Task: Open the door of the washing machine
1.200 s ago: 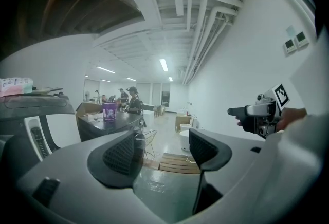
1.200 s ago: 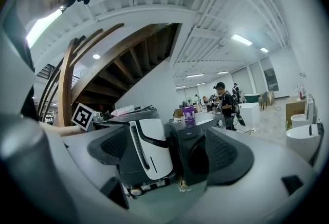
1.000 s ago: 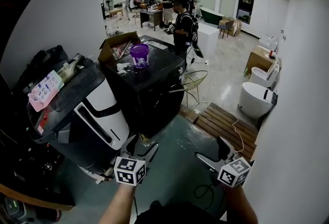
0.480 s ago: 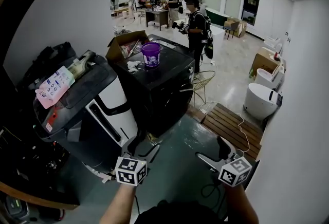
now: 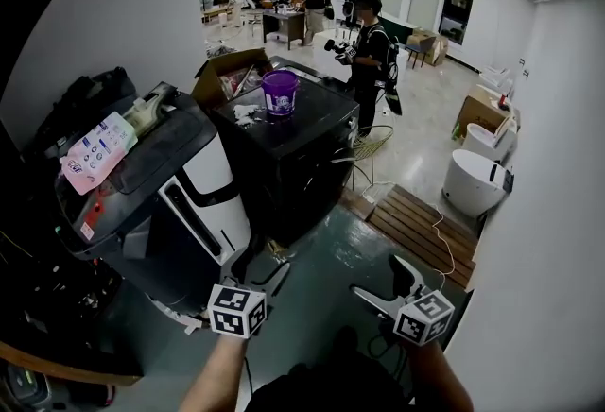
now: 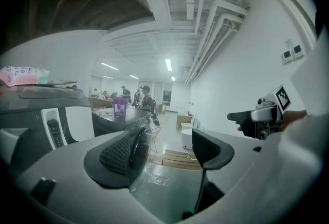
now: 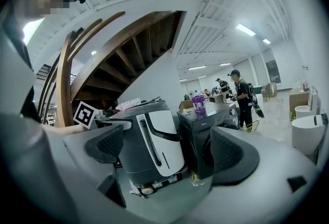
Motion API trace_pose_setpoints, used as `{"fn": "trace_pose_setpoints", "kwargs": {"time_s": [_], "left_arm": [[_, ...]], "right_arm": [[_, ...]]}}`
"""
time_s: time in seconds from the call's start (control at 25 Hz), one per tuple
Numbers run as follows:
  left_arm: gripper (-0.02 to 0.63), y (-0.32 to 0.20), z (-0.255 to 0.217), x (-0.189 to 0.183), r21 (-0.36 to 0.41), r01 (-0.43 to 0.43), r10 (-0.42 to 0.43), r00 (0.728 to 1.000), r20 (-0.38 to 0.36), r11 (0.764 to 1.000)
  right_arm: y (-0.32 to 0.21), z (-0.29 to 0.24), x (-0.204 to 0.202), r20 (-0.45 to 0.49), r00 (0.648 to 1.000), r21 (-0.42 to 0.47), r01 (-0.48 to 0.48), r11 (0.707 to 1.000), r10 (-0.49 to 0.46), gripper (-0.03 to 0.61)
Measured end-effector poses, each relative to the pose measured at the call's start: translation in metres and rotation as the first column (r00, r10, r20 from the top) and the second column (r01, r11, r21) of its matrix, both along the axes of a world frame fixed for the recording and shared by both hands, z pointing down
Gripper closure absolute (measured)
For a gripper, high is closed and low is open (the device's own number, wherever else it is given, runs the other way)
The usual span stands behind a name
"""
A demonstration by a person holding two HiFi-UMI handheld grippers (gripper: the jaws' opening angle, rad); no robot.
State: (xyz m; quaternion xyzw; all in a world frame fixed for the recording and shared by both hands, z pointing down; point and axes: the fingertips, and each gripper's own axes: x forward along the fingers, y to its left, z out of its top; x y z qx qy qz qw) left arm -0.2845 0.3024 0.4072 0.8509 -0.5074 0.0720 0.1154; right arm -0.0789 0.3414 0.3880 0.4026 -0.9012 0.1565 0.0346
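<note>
Washing machine (image 5: 293,164), black and front-loading, stands in the middle of the head view, far ahead of both my grippers, with a purple bucket (image 5: 281,92) on its top. Just left of it sits a grey-and-white appliance (image 5: 180,202) with a pink pack (image 5: 95,153) lying on top. My left gripper (image 5: 263,270) and my right gripper (image 5: 378,278) hang low at the near edge, well apart from each other and touching nothing. A person (image 5: 371,51) stands at the machine's far right.

In the left gripper view my fingers (image 6: 119,153) are spread moderately, with only floor between them. The washing machine rises behind the left pad, and my right gripper shows at the right.

In the right gripper view my fingers (image 7: 234,156) stand wide with nothing gripped. The washing machine is framed far off between them, its round door (image 7: 207,153) partly hidden behind the right pad.
</note>
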Motion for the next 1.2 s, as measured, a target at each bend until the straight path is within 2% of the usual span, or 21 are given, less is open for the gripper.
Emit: {"fn": "trace_pose_setpoints", "kwargs": {"time_s": [0.24, 0.44, 0.8, 1.2], "left_arm": [[0.233, -0.024, 0.01, 0.013, -0.023, -0.008, 0.008, 1.0, -0.002, 1.0], [0.233, -0.065, 0.027, 0.037, -0.065, -0.006, 0.006, 1.0, 0.006, 0.998], [0.236, -0.165, 0.031, 0.127, -0.09, -0.037, 0.041, 0.998, 0.04, 0.995], [0.262, -0.244, 0.019, 0.205, -0.068, -0.06, 0.066, 0.994, 0.091, 0.996]], "right_arm": [[-0.025, 0.013, 0.007, 0.013, 1.0, -0.028, 0.007, 1.0, -0.007, 0.061], [-0.064, 0.031, 0.032, 0.027, 1.0, -0.075, 0.007, 0.997, -0.005, 0.061], [-0.157, 0.052, 0.114, 0.086, 0.996, -0.15, -0.019, 0.989, 0.032, 0.061], [-0.227, 0.043, 0.212, 0.089, 0.993, -0.124, -0.06, 0.99, 0.072, 0.061]]}}
